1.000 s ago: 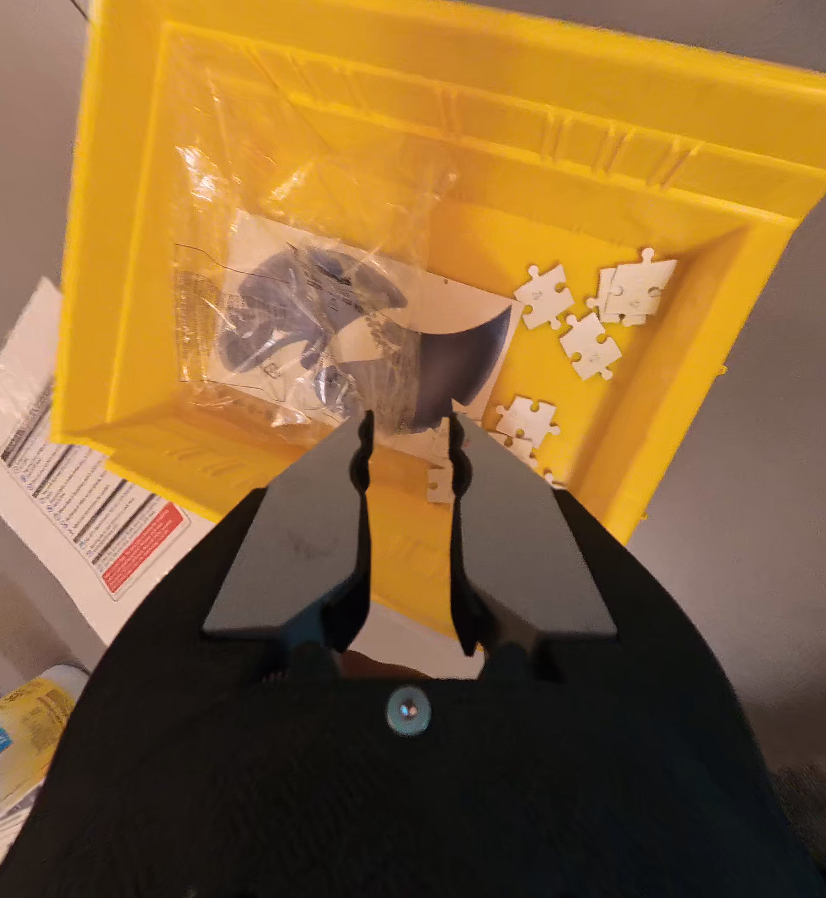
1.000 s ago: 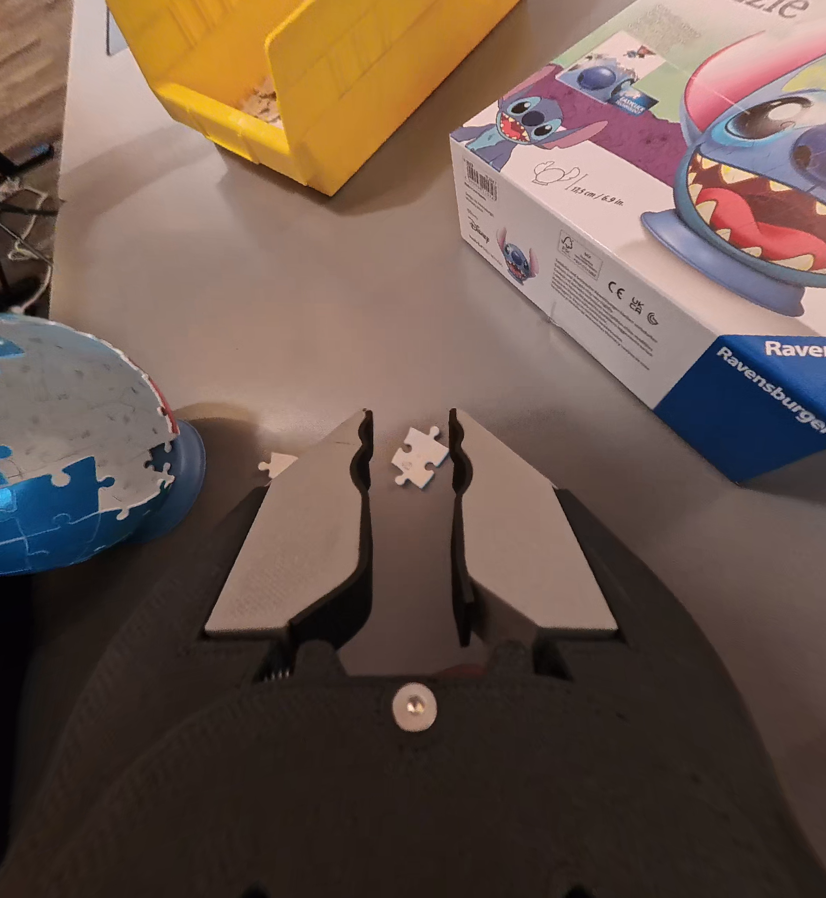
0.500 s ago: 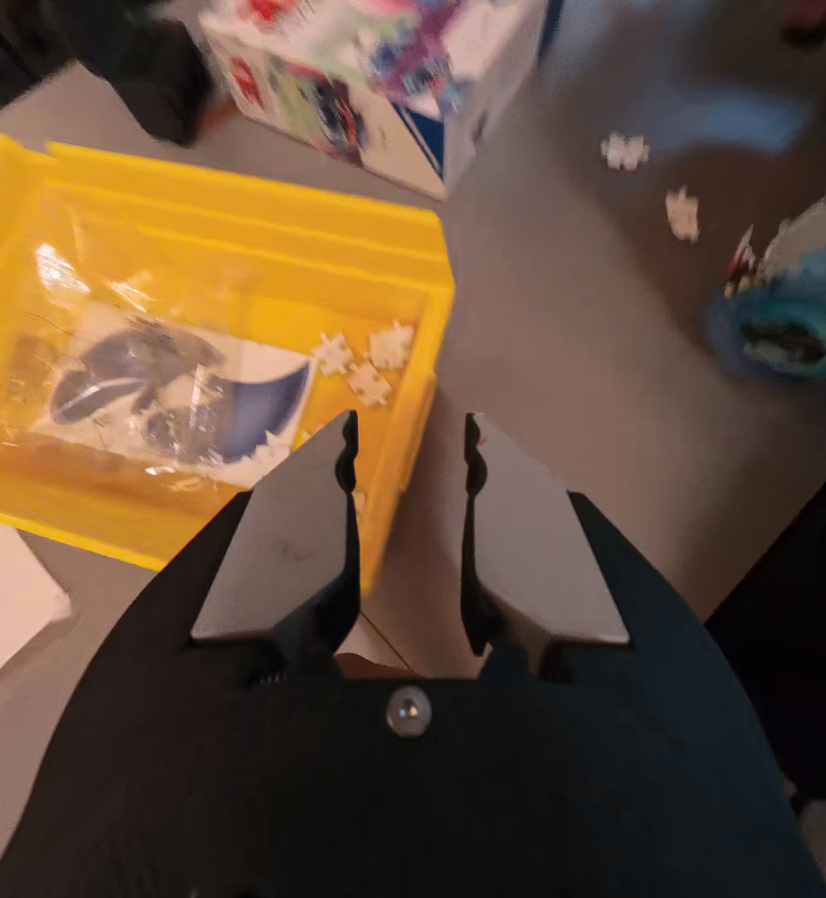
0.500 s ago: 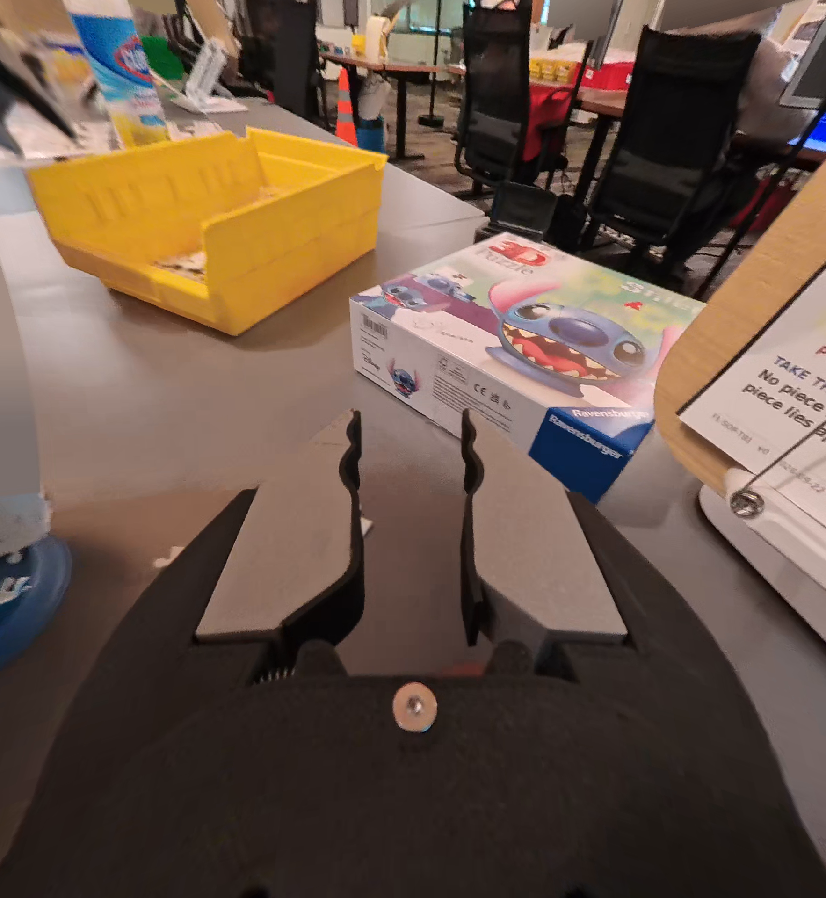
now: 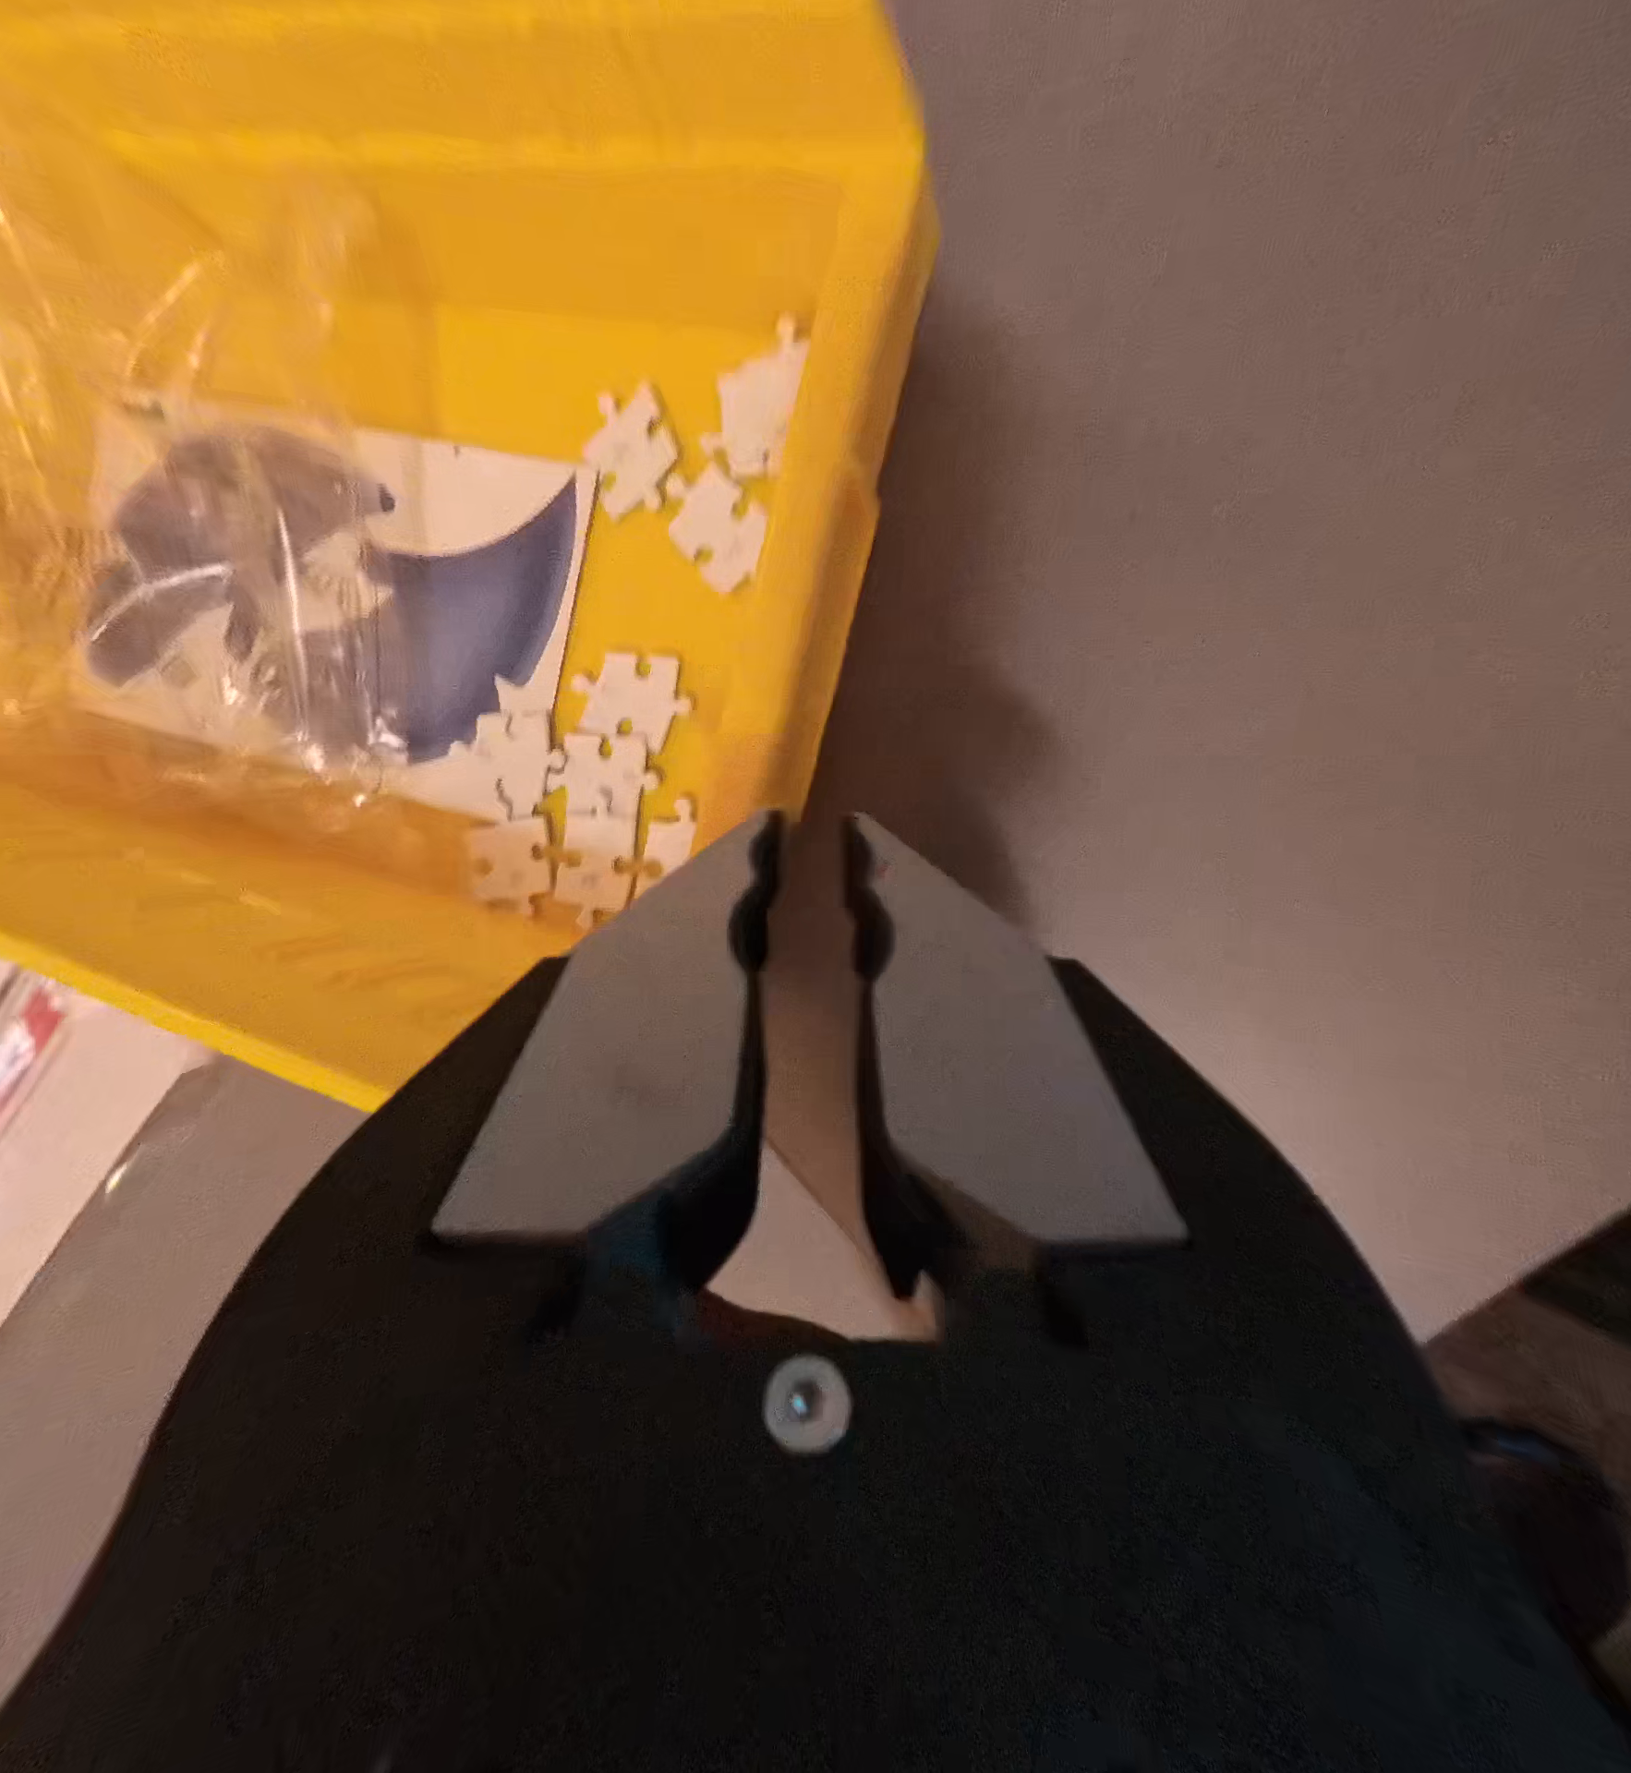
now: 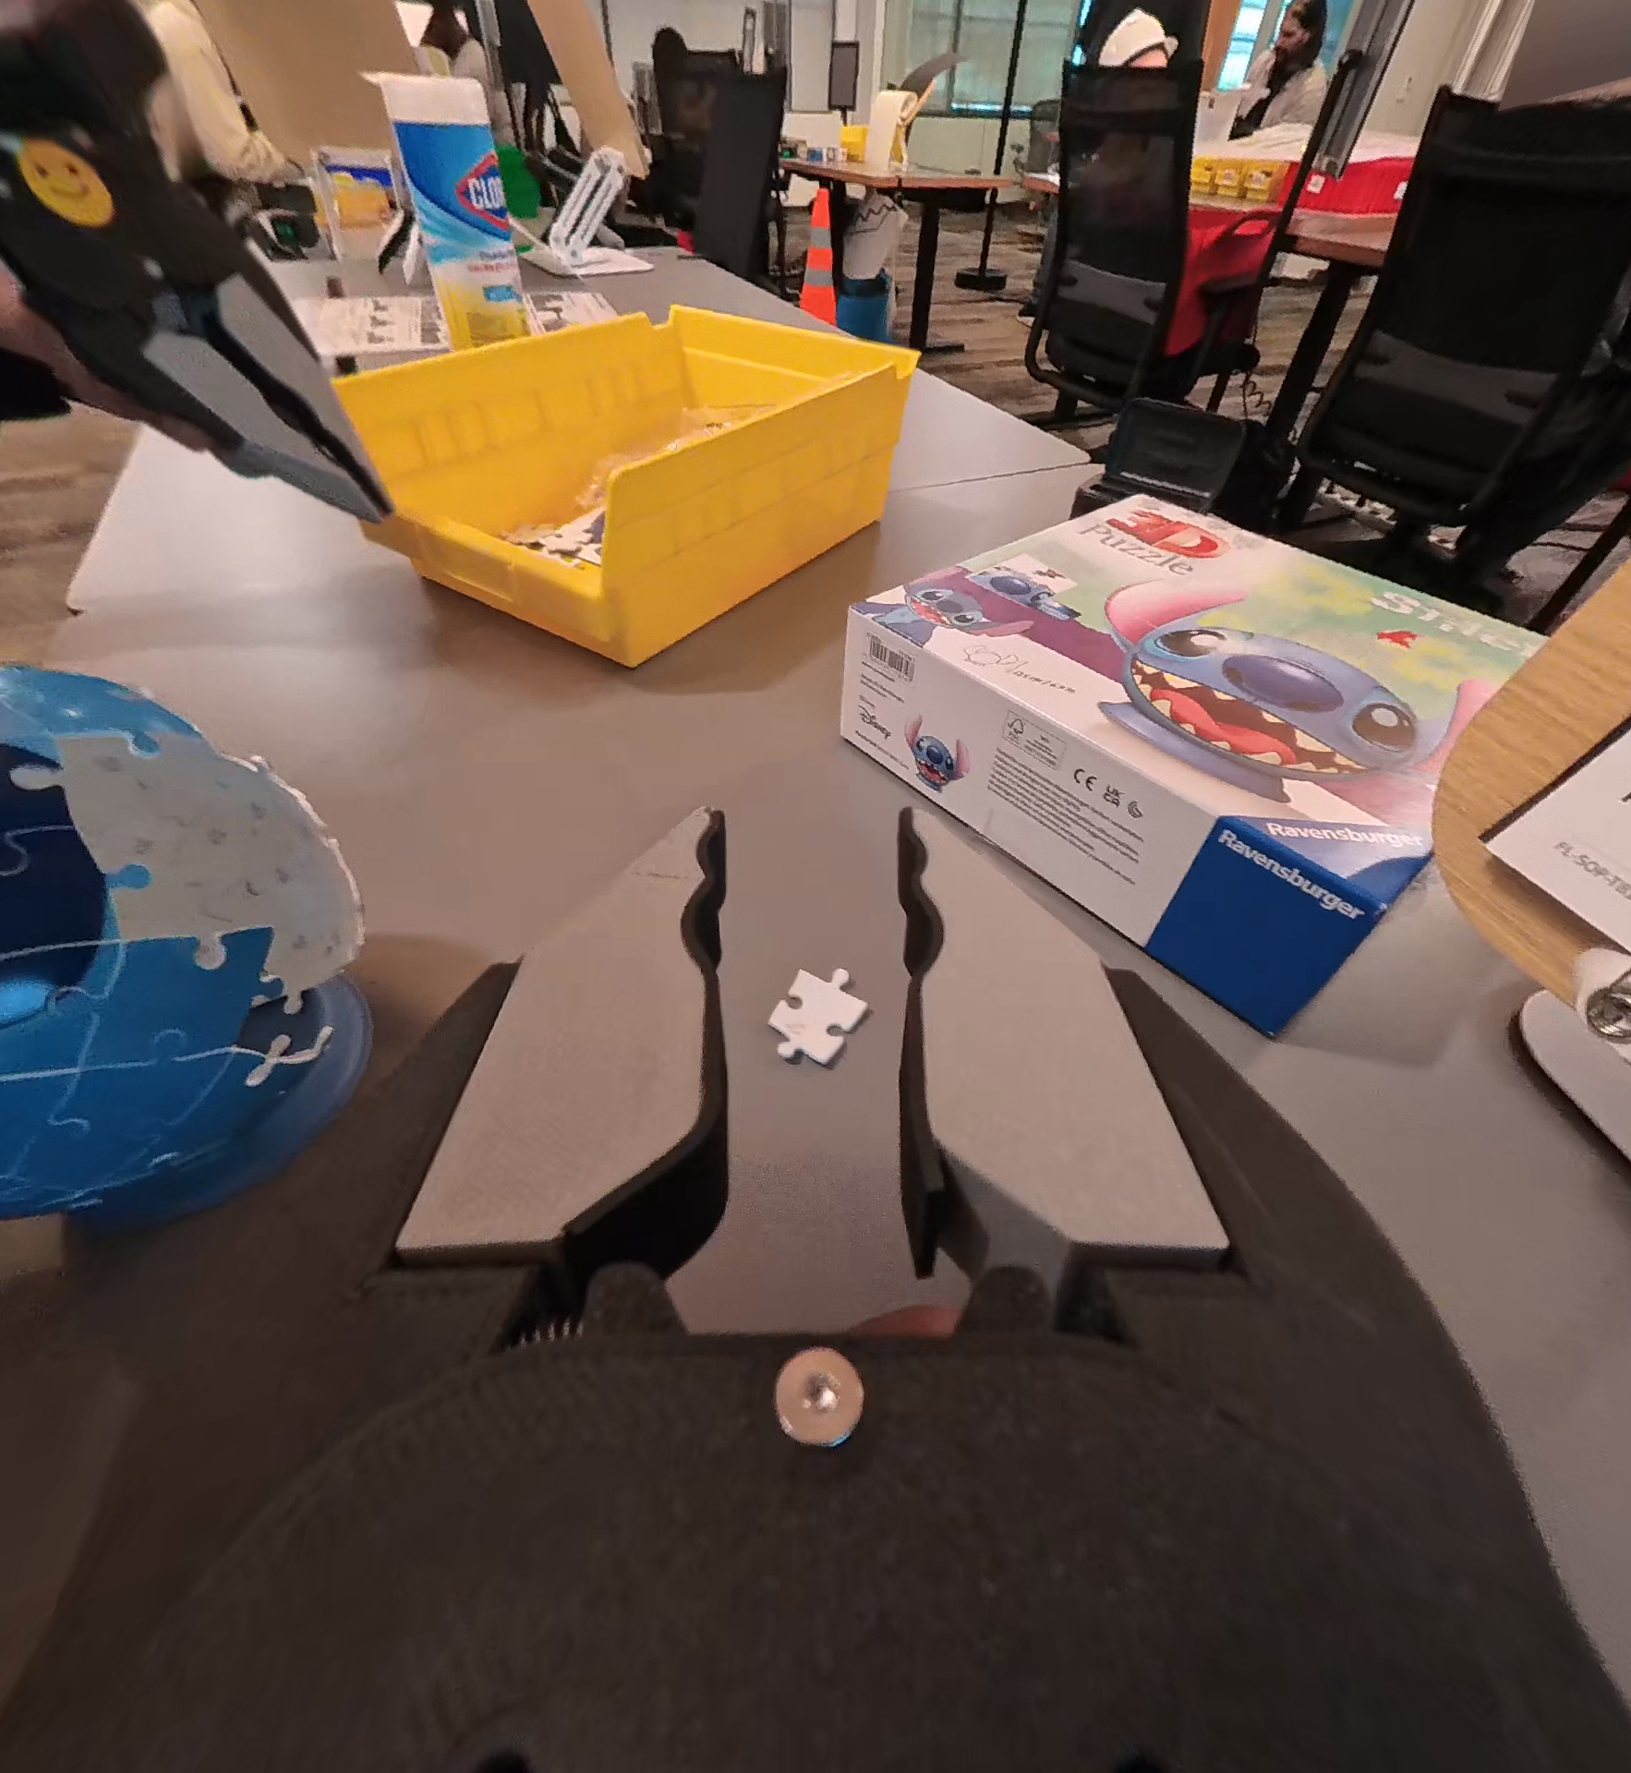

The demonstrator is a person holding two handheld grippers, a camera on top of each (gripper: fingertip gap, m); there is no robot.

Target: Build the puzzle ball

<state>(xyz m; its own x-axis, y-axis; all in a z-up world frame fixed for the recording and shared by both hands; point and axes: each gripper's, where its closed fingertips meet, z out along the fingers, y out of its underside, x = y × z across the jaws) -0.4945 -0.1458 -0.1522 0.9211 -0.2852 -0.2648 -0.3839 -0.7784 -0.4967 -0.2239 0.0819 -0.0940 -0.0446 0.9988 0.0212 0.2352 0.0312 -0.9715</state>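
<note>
The part-built blue puzzle ball (image 6: 111, 959) sits on its blue stand at the left of the grey table (image 6: 524, 768), with its white inner side showing. One loose white puzzle piece (image 6: 816, 1015) lies flat on the table between the fingers of my right gripper (image 6: 812, 839), which is open and empty just above it. My left gripper (image 5: 812, 830) is empty, its jaws a narrow gap apart, over the near right corner of the yellow bin (image 5: 409, 959). It also shows in the right wrist view (image 6: 351, 484). Several white pieces (image 5: 591, 768) lie in the bin.
A clear plastic bag with a printed sheet (image 5: 313, 595) fills the bin's left part. The puzzle box (image 6: 1176, 768) lies to the right of my right gripper. A wooden board with a paper sheet (image 6: 1579, 768) stands at far right. A wipes canister (image 6: 457, 211) stands behind the bin (image 6: 658, 460). My right fingertips sit around 35 centimeters from my left ones.
My left gripper has swung back to the bin's corner and its jaws have narrowed. My right gripper has tipped down, so the loose piece is between its fingers again.
</note>
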